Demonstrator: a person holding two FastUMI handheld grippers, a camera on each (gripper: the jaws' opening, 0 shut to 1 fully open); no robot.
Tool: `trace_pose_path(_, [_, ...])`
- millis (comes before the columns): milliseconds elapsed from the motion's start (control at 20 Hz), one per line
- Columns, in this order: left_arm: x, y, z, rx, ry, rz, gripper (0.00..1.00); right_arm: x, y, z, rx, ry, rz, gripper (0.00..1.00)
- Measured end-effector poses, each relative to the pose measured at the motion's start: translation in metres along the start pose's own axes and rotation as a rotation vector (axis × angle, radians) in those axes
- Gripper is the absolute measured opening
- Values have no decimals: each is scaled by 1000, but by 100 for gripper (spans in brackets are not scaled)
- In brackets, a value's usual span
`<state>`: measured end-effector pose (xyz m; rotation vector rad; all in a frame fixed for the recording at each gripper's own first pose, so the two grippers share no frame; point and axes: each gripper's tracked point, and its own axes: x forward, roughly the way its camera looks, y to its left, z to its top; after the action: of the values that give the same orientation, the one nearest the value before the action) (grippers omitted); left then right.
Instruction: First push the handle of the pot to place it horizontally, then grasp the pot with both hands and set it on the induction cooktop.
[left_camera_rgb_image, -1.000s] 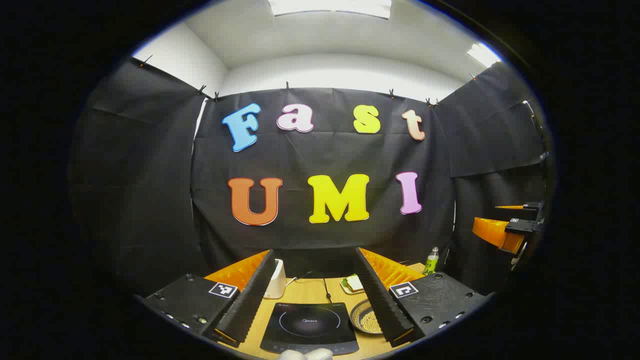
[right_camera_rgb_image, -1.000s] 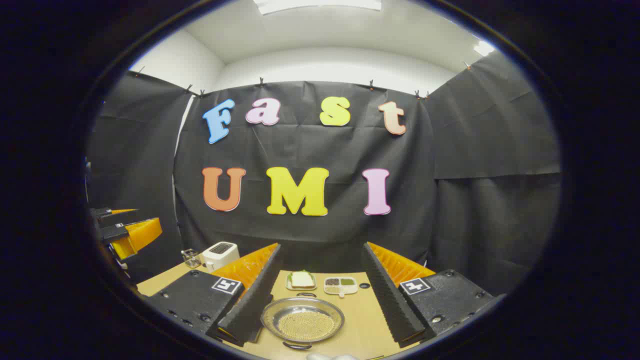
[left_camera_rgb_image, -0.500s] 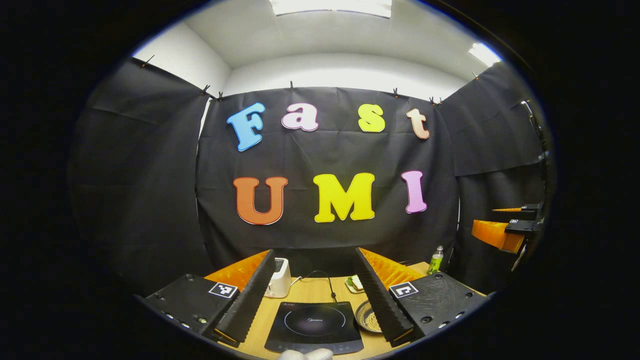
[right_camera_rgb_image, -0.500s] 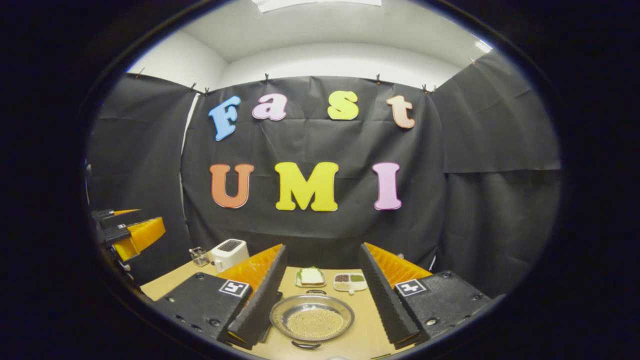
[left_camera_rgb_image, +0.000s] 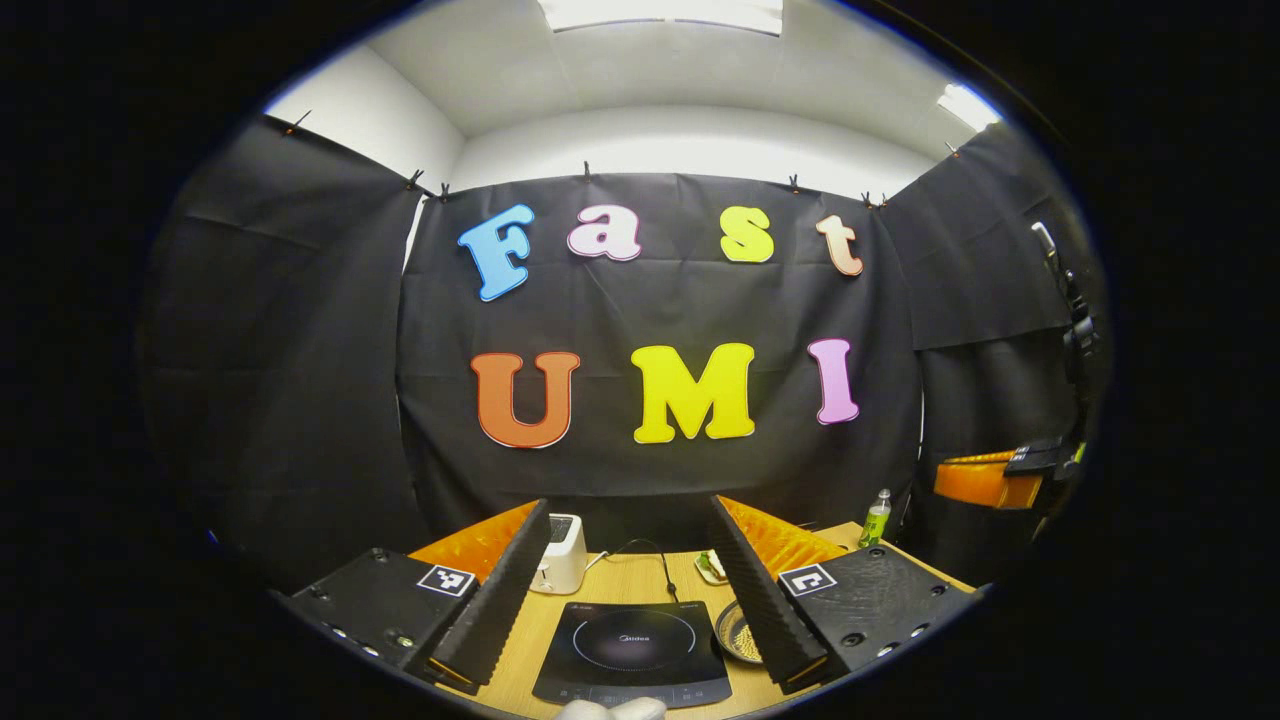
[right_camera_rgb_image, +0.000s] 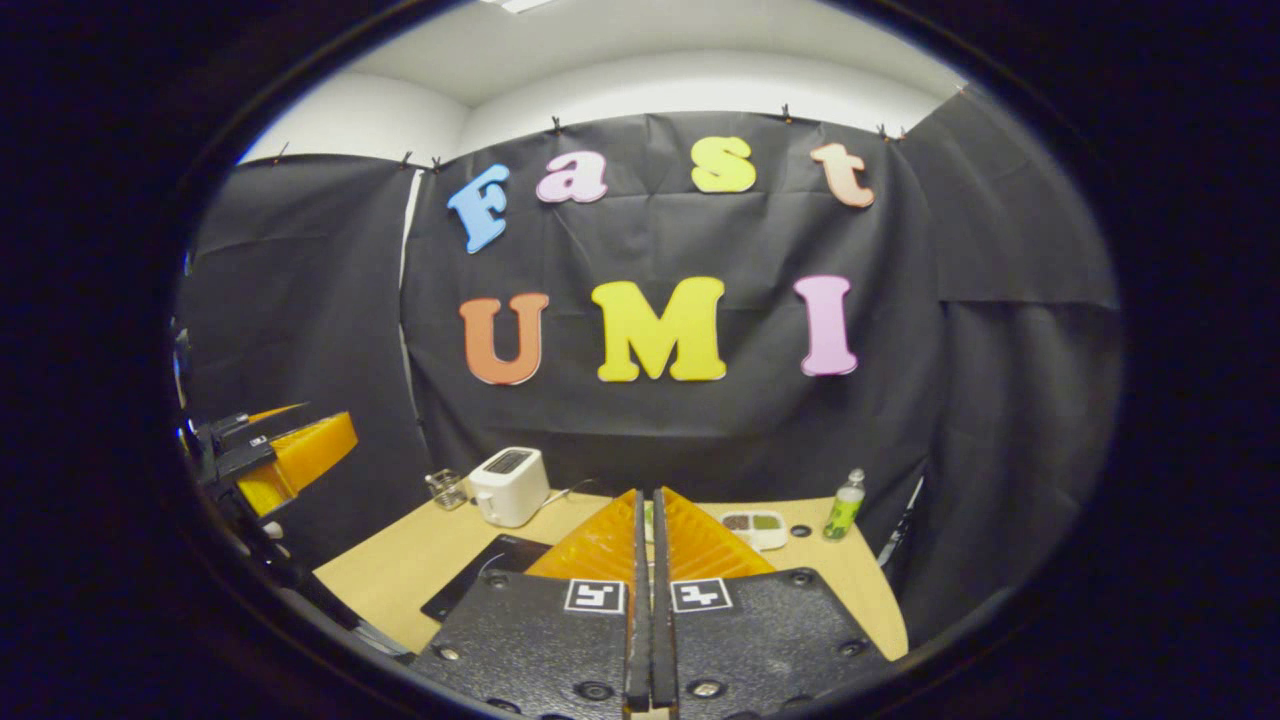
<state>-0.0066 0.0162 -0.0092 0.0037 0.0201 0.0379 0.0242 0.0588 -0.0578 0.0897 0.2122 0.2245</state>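
Left gripper view: the left gripper (left_camera_rgb_image: 625, 640) is held spread wide, the induction cooktop (left_camera_rgb_image: 632, 652) between its fingers, the pot (left_camera_rgb_image: 741, 638) by its right finger. A rigid, slippery metal pot is judged best taken at its rim. The right gripper (right_camera_rgb_image: 645, 600) is closed, empty.

We see a light wooden table (right_camera_rgb_image: 420, 560) carrying a white two-slot toaster (right_camera_rgb_image: 509, 486), a small clear glass jar (right_camera_rgb_image: 446, 489) just beside it, a green plastic bottle (right_camera_rgb_image: 846, 505) and a white divided dish (right_camera_rgb_image: 756, 527).
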Motion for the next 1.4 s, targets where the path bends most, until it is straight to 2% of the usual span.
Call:
trace_pose_path(100, [-2, 4, -6, -7, 9, 11, 94, 11, 6, -25, 16, 68, 32, 4])
trace_pose_path(150, [-2, 5, -7, -9, 12, 16, 94, 16, 6, -36, 9, 98, 35, 0])
trace_pose_path(250, [-4, 9, -12, -9, 25, 26, 94, 27, 10, -68, 8, 167, 49, 4])
trace_pose_path(500, [-6, 17, -22, -15, 45, 53, 94, 51, 22, -156, 4, 351, 81, 4])
trace_pose_path(900, [-13, 34, -41, -19, 87, 108, 94, 65, 31, -290, 9, 628, 91, 1])
trace_pose_path(1000, [-15, 38, -49, -18, 102, 122, 94, 68, 31, -312, 3, 682, 79, 4])
trace_pose_path(1100, [-18, 43, -53, -14, 115, 137, 94, 69, 32, -330, -5, 720, 79, 0])
trace_pose_path(1150, [-19, 47, -55, -10, 118, 146, 94, 70, 32, -334, -7, 731, 78, 4])
trace_pose_path(1300, [-21, 53, -60, -2, 137, 164, 94, 74, 32, -343, -1, 756, 74, 4])
trace_pose_path(1400, [-22, 56, -61, 2, 142, 170, 95, 75, 27, -348, 3, 769, 56, 0])
